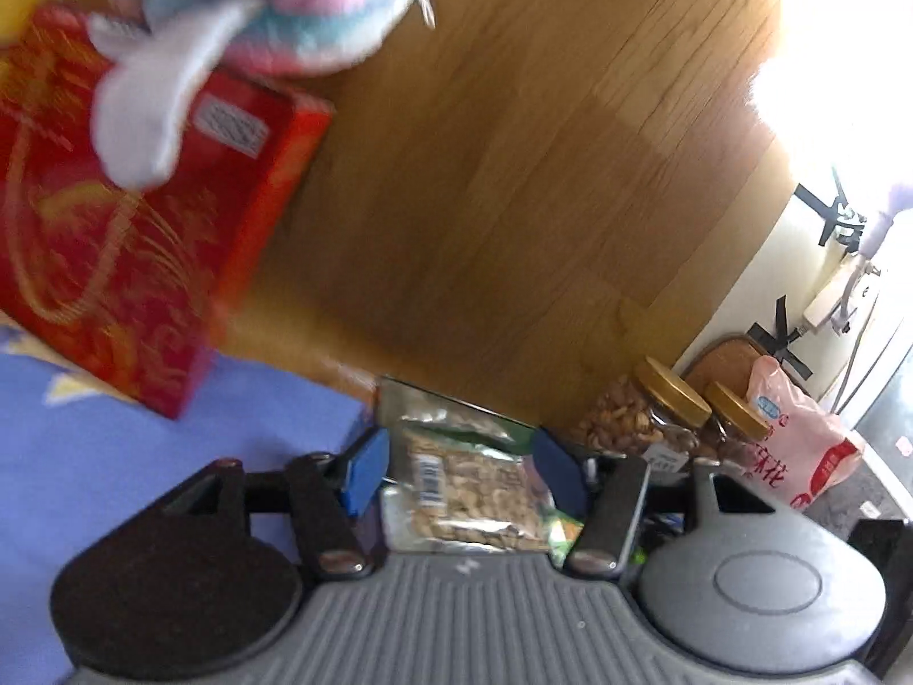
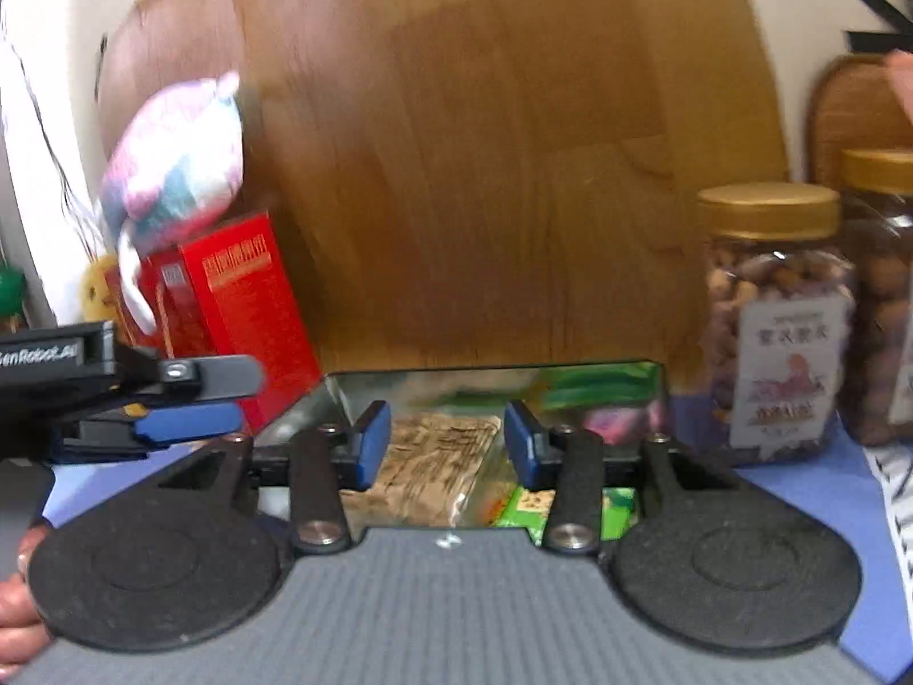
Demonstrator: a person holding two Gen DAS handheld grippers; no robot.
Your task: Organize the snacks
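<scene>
A clear-windowed green bag of nuts (image 1: 468, 479) lies between the blue pads of my left gripper (image 1: 459, 471), whose jaws stand apart beside it; whether they touch it is unclear. The same bag (image 2: 439, 456) lies between the spread pads of my right gripper (image 2: 445, 445), resting on the blue cloth. The left gripper also shows in the right wrist view (image 2: 188, 399), at the left, fingers close together. Two gold-lidded nut jars (image 2: 776, 319) stand to the right. A red box (image 1: 125, 240) stands at the left with a pastel plush toy (image 1: 239, 11) on top.
A wooden panel (image 1: 513, 171) backs the scene. A pink snack bag (image 1: 799, 439) sits beyond the jars, next to a woven tray (image 2: 856, 114) leaning upright. A blue cloth (image 1: 114, 456) covers the surface. A power strip and cables (image 1: 833, 297) lie at the far right.
</scene>
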